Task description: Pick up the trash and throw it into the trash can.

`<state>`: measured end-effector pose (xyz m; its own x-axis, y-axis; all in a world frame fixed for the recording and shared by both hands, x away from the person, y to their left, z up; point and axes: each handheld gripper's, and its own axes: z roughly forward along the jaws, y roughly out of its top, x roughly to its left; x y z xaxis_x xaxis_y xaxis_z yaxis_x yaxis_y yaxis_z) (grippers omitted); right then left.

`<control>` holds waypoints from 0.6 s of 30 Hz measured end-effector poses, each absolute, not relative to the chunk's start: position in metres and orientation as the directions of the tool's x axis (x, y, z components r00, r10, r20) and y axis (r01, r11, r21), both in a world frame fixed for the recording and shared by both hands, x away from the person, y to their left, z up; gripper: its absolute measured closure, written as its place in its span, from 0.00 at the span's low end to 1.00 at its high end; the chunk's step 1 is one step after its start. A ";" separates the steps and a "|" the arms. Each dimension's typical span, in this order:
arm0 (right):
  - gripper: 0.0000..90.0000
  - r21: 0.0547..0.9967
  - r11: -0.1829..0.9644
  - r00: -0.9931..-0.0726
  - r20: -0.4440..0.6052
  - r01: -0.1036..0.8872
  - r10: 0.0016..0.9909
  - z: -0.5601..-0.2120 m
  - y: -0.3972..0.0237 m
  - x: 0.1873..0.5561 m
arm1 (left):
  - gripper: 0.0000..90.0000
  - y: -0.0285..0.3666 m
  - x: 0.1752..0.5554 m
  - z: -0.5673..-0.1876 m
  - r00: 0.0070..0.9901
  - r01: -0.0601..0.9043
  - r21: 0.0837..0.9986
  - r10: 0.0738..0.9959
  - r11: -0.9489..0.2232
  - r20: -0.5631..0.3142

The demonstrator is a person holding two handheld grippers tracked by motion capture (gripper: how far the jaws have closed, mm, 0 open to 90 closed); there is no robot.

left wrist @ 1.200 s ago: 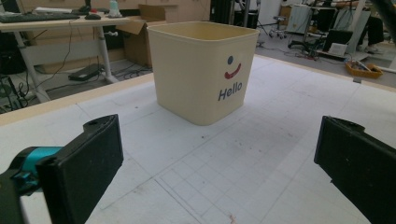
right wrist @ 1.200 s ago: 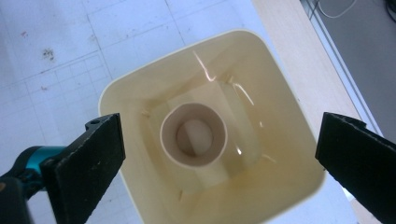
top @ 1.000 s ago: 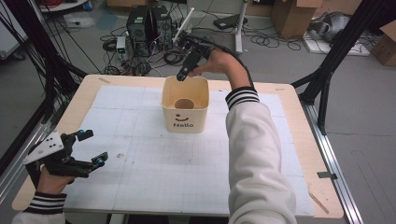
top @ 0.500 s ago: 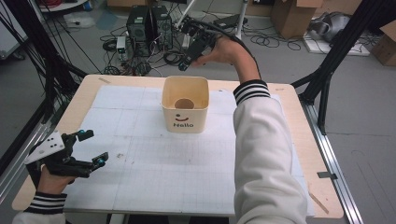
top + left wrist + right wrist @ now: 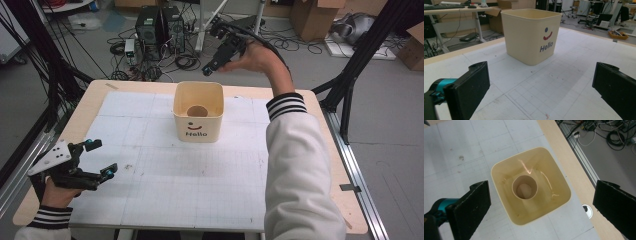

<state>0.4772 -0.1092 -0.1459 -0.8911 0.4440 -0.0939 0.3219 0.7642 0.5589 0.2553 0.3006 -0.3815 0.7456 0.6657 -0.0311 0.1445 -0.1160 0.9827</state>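
A cream square bin (image 5: 186, 102) with a smiley face and "Hello" on its front stands at the far middle of the table. A brown paper cup (image 5: 198, 111) stands upright inside it. My right gripper (image 5: 212, 65) is held high beyond the bin's far rim, jaws wide open and holding nothing. From above, the right gripper view looks down between the jaws of the right gripper (image 5: 542, 195) into the bin (image 5: 554, 182) and the cup (image 5: 524, 187). My left gripper (image 5: 102, 159) rests low at the table's near left, open. In the left gripper view, the left gripper (image 5: 540, 75) points at the bin (image 5: 524, 37).
A white gridded mat (image 5: 150, 190) covers the wooden table (image 5: 90, 107). Black frame posts (image 5: 350, 95) stand at the table's sides. Computers and cables (image 5: 160, 30) lie on the floor beyond the far edge. A small white round fitting (image 5: 587, 210) sits near the mat's edge.
My right gripper has risen from over the bin's mouth and drawn back beyond the far rim. The left gripper has stayed where it was.
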 end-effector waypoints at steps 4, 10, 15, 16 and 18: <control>0.00 0.584 0.748 -0.889 -0.096 0.315 0.449 -0.145 -0.126 0.465 | 0.02 0.300 0.255 -0.381 0.745 0.144 0.983 0.666 -0.115 -0.032; 0.00 0.631 0.717 -0.879 -0.114 0.297 0.463 -0.148 -0.153 0.439 | 0.02 0.301 0.255 -0.381 0.743 0.140 0.983 0.669 -0.114 -0.028; 0.00 0.678 0.681 -0.875 -0.118 0.275 0.470 -0.154 -0.175 0.415 | 0.02 0.301 0.254 -0.380 0.741 0.138 0.984 0.671 -0.115 -0.026; 0.00 0.684 0.677 -0.874 -0.121 0.270 0.471 -0.156 -0.180 0.411 | 0.02 0.301 0.254 -0.380 0.741 0.139 0.984 0.671 -0.114 -0.027; 0.00 0.676 0.689 -0.865 -0.153 0.260 0.477 -0.158 -0.185 0.402 | 0.02 0.301 0.254 -0.380 0.742 0.138 0.984 0.670 -0.116 -0.025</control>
<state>0.4016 -0.1853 -0.1582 -0.8653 0.4774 -0.1530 0.2605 0.6889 0.6765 0.2545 0.3012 -0.3800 0.7415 0.6704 -0.0252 0.1380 -0.1157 0.9837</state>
